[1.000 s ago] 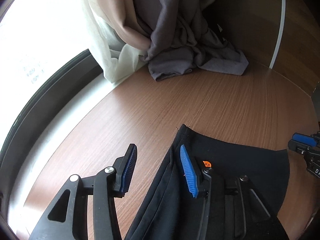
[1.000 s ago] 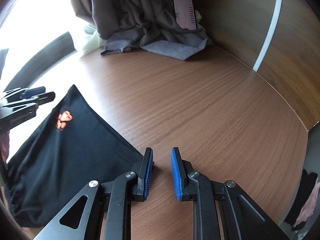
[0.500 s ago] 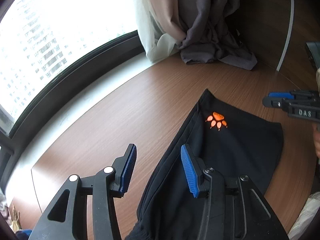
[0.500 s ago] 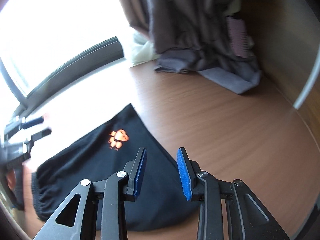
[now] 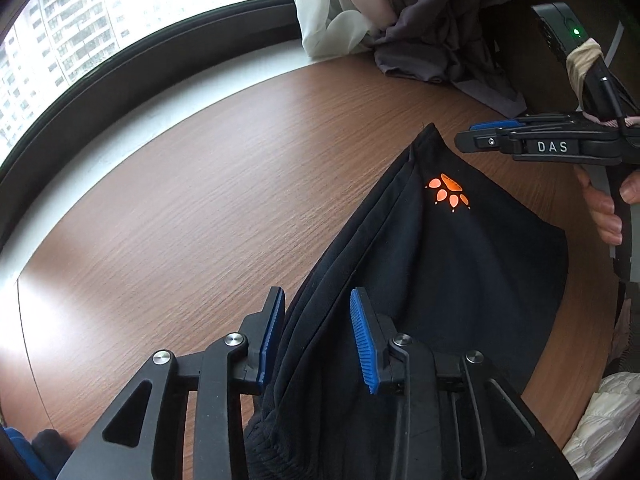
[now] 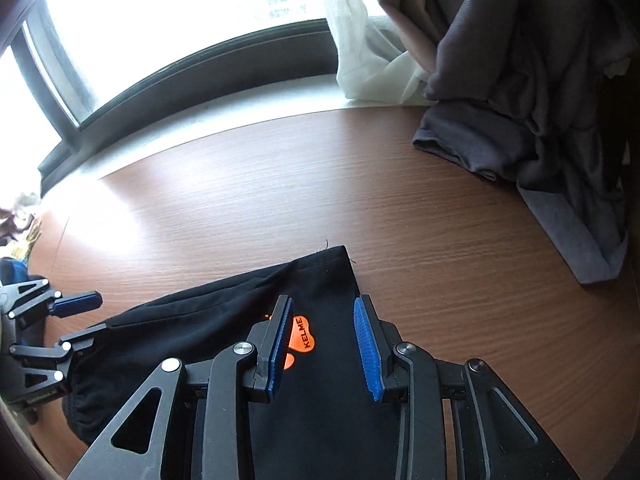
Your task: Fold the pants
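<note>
Two grippers hover over one pair of black pants (image 5: 460,280) lying folded on the wooden table (image 5: 200,200), both with fingers spread wide and gripping nothing. The left gripper (image 5: 318,338) sits above the waistband end, its blue pads straddling the layered side edge of the cloth; whether they touch the fabric cannot be told. The right gripper (image 6: 324,344) is over the far end by the hem corner, its pads either side of the orange paw logo (image 6: 300,338) — the word KELME reads on it. In the left wrist view that same gripper appears from the side at the right, held by a hand (image 5: 604,208). Beyond the pants, well apart, a grey curtain (image 6: 520,100) and a white sheer (image 6: 372,68) pool on the table beside the window frame (image 6: 200,76).
</note>
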`<state>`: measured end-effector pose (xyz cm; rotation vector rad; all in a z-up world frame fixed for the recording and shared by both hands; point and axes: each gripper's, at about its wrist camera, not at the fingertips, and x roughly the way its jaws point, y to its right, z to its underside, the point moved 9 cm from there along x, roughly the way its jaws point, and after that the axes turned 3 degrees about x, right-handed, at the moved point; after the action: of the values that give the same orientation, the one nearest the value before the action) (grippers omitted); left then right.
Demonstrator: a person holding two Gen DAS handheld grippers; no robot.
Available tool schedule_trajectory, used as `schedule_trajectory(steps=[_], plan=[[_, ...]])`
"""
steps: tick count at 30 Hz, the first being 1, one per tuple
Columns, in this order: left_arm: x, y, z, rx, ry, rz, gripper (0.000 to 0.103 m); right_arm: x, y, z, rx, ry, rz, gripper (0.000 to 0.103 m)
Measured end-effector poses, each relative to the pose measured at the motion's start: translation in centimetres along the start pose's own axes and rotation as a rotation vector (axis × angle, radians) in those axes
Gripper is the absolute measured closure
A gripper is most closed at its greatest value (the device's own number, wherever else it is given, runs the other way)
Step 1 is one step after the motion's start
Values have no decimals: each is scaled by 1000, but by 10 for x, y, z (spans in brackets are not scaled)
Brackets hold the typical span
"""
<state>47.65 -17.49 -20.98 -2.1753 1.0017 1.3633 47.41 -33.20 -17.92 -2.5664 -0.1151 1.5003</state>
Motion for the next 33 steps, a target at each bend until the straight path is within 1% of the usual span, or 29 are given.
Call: schedule_trajectory(steps=[4, 9, 11, 13, 14, 16, 18, 21, 24, 29, 30, 31, 32, 33], plan=[[9, 5, 2, 33, -30, 12, 71, 19, 1, -7, -21, -37, -9, 70], [15, 5, 8, 30, -51, 20, 71, 32, -2, -13, -50, -36, -31, 70], [17, 2, 11, 17, -60, 27, 77, 40, -3, -12, -59, -54, -30, 70], [18, -1, 12, 6, -64, 31, 86, 46, -1, -12, -56, -63, -9, 71], [17, -2, 12, -2, -60, 37, 88, 47, 1, -13, -55, -60, -2, 71], [13, -4, 12, -18, -43, 40, 95, 49, 3, -14, -48, -62, 14, 71], [5, -7, 11, -36, -16, 27, 96, 51, 6, -14, -46, -65, 36, 71], [4, -19, 14, -74, -22, -10, 96, 51, 7, -15, -46, -59, 49, 71], [12, -27, 19, -91, -41, -16, 96, 47, 7, -14, -37, -55, 61, 71], [16, -31, 22, -108, -45, -16, 94, 47, 7, -15, -53, -53, 82, 71], [15, -31, 21, -109, -46, -21, 91, 42, 6, -12, -55, -52, 87, 71], [14, -33, 21, -112, -46, -32, 85, 41, 6, -12, -57, -52, 93, 71], [12, -34, 20, -118, -43, -40, 83, 40, 6, -13, -58, -51, 98, 71], [8, -36, 20, -121, -37, -46, 77, 36, 7, -13, -56, -48, 106, 70]])
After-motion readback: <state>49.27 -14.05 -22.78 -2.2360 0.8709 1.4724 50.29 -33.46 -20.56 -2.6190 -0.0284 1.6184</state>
